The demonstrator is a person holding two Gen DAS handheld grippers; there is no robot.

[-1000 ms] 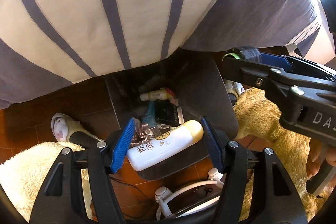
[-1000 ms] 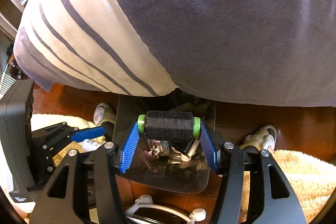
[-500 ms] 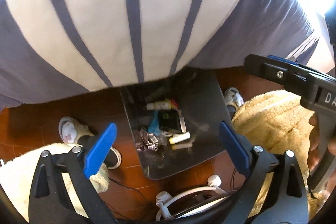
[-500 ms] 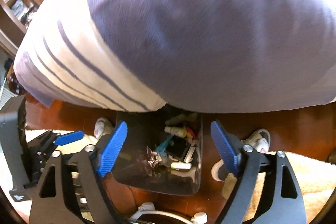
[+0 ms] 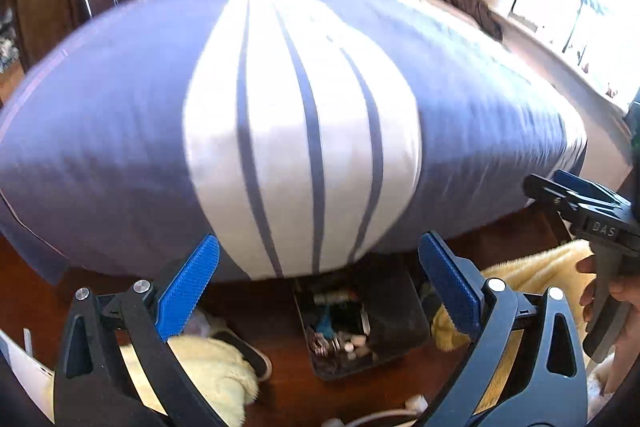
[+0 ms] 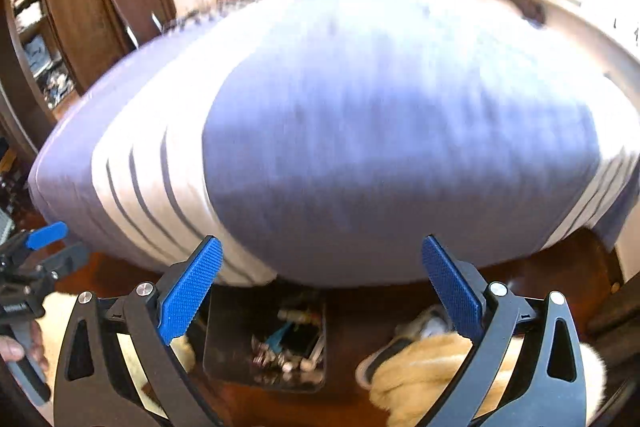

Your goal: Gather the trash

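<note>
Jaws of both grippers stand wide apart with nothing between the blue pads. The left gripper [image 5: 318, 283] and the right gripper [image 6: 322, 285] both hang above the dark bin [image 5: 394, 311], which sits on the wooden floor [image 5: 256, 303] at the foot of the bed [image 5: 304, 131].

Task status, as judged from the present views:
- Collected trash [image 5: 338, 331] lies inside the bin: small tubes, a crumpled shiny wrapper, a teal piece and a dark flat item. In the right wrist view the same trash [image 6: 288, 343] lies in the bin [image 6: 224, 327], against the side nearer the bed.
- Neither gripper carries anything, so no item is in transit.
- The striped blue and white bed cover shows no loose litter on its visible surface. Motion blur limits this check.
- Remaining work cannot be confirmed. The likely next step is a search for further litter away from the bin.

Beside the bin, on either side, fluffy cream slippers [image 5: 208, 367] rest on the floor. A white cable [image 5: 384, 415] lies on the floor, on the bin's side away from the bed.

Readable markings: the body of the right gripper, seen in the left wrist view, bears the letters "DAS" [image 5: 603, 228]. No label on the trash is legible.
</note>
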